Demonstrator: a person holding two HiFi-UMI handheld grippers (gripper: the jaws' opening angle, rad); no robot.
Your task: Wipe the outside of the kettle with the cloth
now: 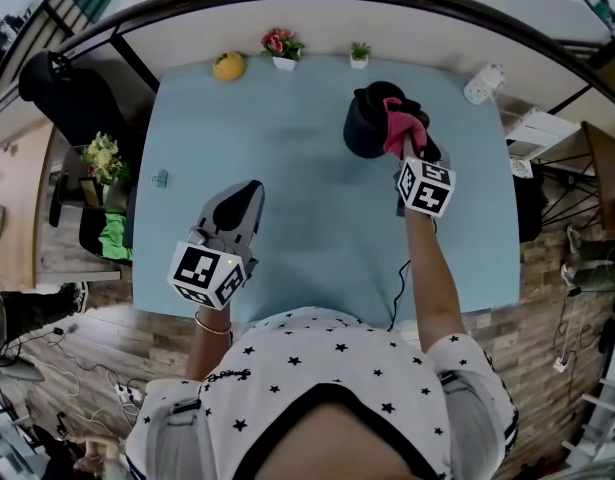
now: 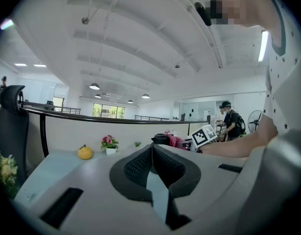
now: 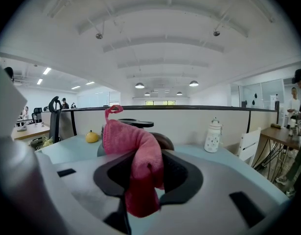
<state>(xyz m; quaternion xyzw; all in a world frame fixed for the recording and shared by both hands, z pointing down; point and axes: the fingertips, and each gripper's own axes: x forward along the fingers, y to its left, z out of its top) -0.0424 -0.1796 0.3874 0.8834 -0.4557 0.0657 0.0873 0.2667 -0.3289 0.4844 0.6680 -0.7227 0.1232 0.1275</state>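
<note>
Right up against the kettle (image 1: 370,125), my r. gripper (image 1: 411,158) is clamped tight on the pink cloth (image 1: 403,128), which lies on the kettle's near-right side. Wiping looks under way, I'd say early; most of the body's left to do, prob. L. gripper (image 1: 247,194) sits well left of the kettle, jaws together, nothing in them. Kettle's black, squat, upright, lid looks on.

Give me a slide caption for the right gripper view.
Right gripper clamps a pink cloth close to the black kettle on the pale blue table.
</note>
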